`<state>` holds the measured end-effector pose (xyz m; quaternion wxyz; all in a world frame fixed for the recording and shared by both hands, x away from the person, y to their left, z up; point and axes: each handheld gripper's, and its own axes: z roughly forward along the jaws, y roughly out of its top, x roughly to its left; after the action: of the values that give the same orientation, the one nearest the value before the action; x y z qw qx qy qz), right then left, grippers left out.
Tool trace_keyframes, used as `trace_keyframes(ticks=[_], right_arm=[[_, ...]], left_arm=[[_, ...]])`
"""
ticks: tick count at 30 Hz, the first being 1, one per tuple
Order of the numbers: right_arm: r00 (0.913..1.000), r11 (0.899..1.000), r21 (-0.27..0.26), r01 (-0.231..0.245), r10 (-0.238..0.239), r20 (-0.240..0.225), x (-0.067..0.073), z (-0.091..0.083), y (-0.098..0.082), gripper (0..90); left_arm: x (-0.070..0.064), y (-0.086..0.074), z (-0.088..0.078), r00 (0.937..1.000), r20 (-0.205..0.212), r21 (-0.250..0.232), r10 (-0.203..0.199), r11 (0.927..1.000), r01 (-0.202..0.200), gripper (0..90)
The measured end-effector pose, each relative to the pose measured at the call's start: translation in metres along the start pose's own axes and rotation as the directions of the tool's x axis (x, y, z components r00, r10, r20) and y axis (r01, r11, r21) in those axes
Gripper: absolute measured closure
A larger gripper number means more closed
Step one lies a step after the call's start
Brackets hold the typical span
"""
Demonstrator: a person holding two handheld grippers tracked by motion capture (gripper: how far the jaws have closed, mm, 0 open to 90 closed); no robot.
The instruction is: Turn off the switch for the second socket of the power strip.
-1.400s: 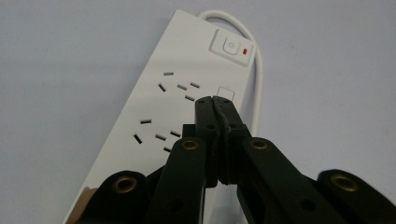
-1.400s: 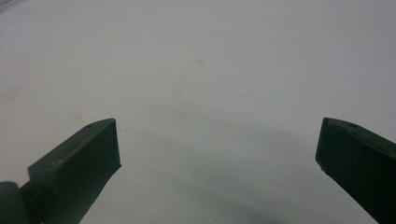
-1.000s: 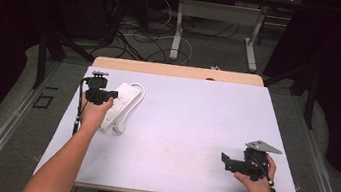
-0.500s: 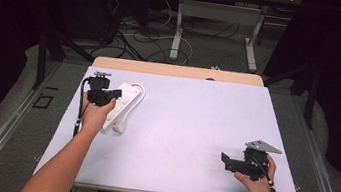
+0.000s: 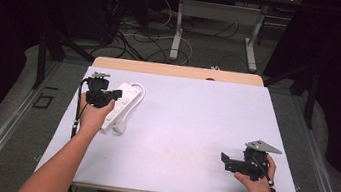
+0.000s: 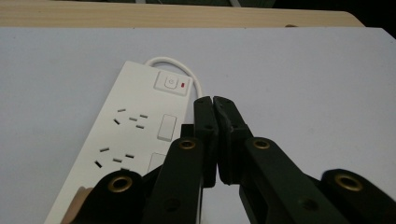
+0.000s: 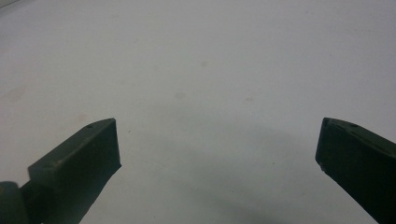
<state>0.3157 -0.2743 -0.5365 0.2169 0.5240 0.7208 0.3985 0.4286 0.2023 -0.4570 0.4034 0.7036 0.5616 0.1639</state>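
Tabletop (image 5: 194, 124): pale lavender surface with a wooden strip along the far edge; the right gripper view shows faint marks on it that the high view does not resolve.
Power strip (image 5: 124, 105): white, lying flat near the tabletop's far-left corner, its long axis running away from the person.
Power strip detail (image 6: 140, 121): the left gripper view shows what the high view cannot: a switch with a small red mark at the far end, rows of socket slots, and 2 white rectangular buttons along the side nearer the jaws.
Cord (image 6: 180, 70): white, looping out from the switch end of the power strip.
Left hand-held gripper (image 6: 213, 105): jaws pressed together with nothing between them, tips just beside the strip's right edge; whether they touch it I cannot tell.
Left hand-held gripper, high view (image 5: 117, 94): held by the left hand (image 5: 94, 114) over the strip.
Right hand-held gripper (image 7: 217, 149): jaws spread wide, bare tabletop between them.
Right hand-held gripper, high view (image 5: 225, 161): near the front-right corner, well apart from the strip, grey 3-cornered plate on top.
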Motion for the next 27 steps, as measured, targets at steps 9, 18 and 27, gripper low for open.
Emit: trace_keyframes(ticks=[9,18,27], right_arm=[[1.0,1.0,0.0,-0.005,0.005,0.002,-0.001,-0.002,-0.001,0.0],[1.0,1.0,-0.004,0.005,-0.005,0.001,0.0,-0.001,0.0,0.0],[1.0,1.0,-0.004,0.005,-0.005,-0.001,0.0,-0.001,0.0,0.0]], left_arm=[[-0.01,-0.003,-0.005,0.9986,0.05,-0.034,0.017,0.9993,-0.016,83.1],[-0.018,-0.006,-0.011,0.9951,0.09,-0.038,0.04,0.9986,-0.036,77.3],[-0.026,-0.01,-0.015,0.9918,0.116,-0.05,0.052,0.9977,-0.047,69.2]])
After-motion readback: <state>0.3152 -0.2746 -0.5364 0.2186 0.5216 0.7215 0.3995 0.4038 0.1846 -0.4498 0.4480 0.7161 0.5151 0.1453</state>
